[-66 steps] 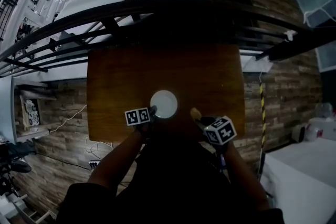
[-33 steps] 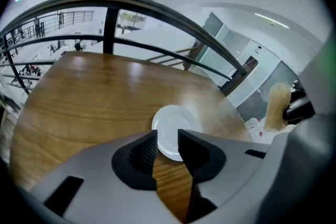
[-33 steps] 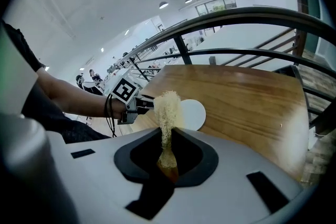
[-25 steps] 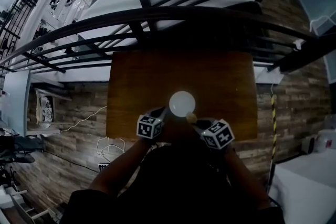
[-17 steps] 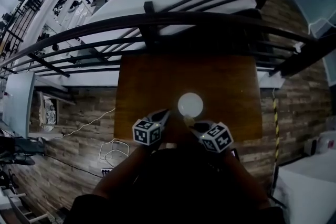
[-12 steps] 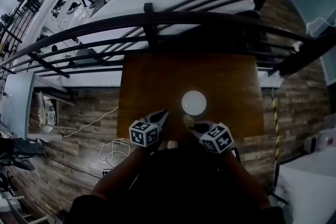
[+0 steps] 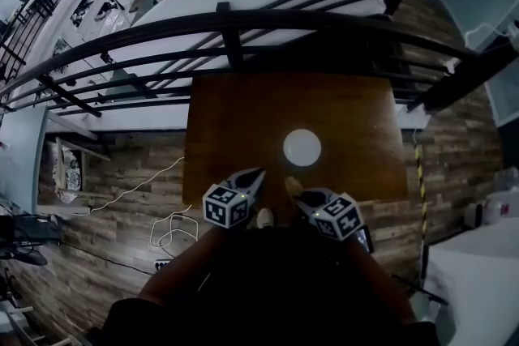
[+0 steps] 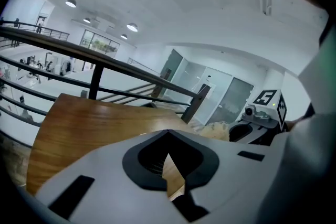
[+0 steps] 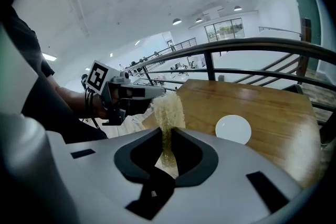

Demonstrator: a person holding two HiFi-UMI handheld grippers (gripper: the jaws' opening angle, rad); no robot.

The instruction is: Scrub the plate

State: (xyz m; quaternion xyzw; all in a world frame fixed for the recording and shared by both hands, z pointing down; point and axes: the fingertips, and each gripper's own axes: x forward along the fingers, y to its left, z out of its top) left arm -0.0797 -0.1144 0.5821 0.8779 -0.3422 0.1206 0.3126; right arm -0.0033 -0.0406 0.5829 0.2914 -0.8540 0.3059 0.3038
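A small round white plate [image 7: 302, 147] lies flat near the middle of the brown wooden table [image 7: 243, 117]; the right gripper view also shows the plate [image 9: 233, 129]. My left gripper [image 7: 256, 174] hovers at the table's near edge, left of and short of the plate, shut with nothing between its jaws. My right gripper [image 7: 298, 192] is beside it, shut on a yellow sponge [image 9: 168, 110] that sticks up past the tips. That sponge [image 7: 292, 185] sits clear of the plate, on the near side. Neither gripper touches the plate.
A black metal railing [image 7: 227, 20] runs just beyond the table's far edge, with a drop to a lower floor behind it. Wood-plank flooring [image 7: 122, 174] surrounds the table, and a pale cable [image 7: 166, 227] lies on it at the left.
Both grippers have drawn back from the plate toward the table's near edge. The sponge, earlier at the plate's near rim, is now off it, and the left gripper no longer reaches the rim.
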